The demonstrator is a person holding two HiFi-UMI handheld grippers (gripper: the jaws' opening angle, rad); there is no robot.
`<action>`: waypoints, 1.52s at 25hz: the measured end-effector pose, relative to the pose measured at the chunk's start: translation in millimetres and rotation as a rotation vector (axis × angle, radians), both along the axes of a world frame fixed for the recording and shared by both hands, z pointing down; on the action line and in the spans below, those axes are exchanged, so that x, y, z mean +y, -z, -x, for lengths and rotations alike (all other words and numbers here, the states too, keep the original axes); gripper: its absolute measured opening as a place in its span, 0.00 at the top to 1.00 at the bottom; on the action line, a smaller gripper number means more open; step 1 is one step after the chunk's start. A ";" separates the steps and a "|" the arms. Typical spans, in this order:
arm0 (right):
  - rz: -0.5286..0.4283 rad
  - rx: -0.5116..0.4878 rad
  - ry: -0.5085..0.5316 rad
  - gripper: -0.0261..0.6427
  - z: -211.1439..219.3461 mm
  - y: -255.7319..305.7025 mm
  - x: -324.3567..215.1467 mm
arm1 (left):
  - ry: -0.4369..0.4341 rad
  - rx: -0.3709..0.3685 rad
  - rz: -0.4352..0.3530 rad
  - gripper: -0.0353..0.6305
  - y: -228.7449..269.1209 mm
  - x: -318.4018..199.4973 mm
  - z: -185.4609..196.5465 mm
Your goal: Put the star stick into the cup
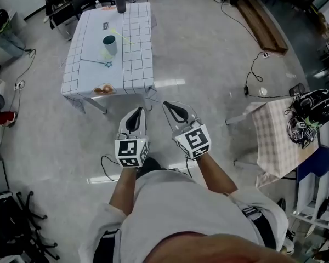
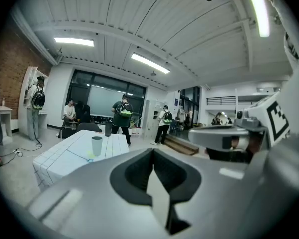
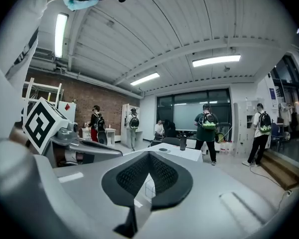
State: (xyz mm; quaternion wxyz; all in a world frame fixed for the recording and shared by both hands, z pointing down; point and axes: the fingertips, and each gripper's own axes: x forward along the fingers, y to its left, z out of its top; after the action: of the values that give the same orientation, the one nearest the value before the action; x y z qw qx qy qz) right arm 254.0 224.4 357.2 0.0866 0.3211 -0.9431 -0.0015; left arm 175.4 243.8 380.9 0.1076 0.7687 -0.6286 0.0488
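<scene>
The star stick lies on the grid-cloth table, its blue star end just in front of the grey cup. The cup stands upright near the table's middle and shows again in the left gripper view. Both grippers hover over the floor, well short of the table's near edge. My left gripper and right gripper are side by side, both shut with nothing in them. In the left gripper view and the right gripper view the jaws meet on nothing.
A black tumbler stands at the table's far edge, and a plate of food at its near edge. To the right is a checked table with black headgear. Cables trail on the floor. Several people stand beyond the table.
</scene>
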 end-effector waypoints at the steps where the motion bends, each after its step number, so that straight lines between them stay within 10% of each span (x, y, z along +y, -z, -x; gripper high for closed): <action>1: 0.016 0.009 0.005 0.96 10.3 -2.5 -9.4 | -0.003 -0.008 -0.002 0.94 1.9 -7.1 12.2; 11: 0.070 0.092 0.020 0.96 111.9 -16.8 -93.0 | 0.086 -0.045 0.032 0.94 -6.2 -42.6 145.7; 38: 0.273 0.355 0.252 0.96 276.1 -73.6 -411.4 | 0.237 0.023 0.212 0.94 -58.1 -273.4 298.3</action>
State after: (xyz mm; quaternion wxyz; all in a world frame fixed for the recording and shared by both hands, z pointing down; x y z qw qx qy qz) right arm -22.1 -187.0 430.8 0.2926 0.1812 -0.9371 0.0586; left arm -123.0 -29.6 439.0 0.2001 0.6740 -0.7049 0.0932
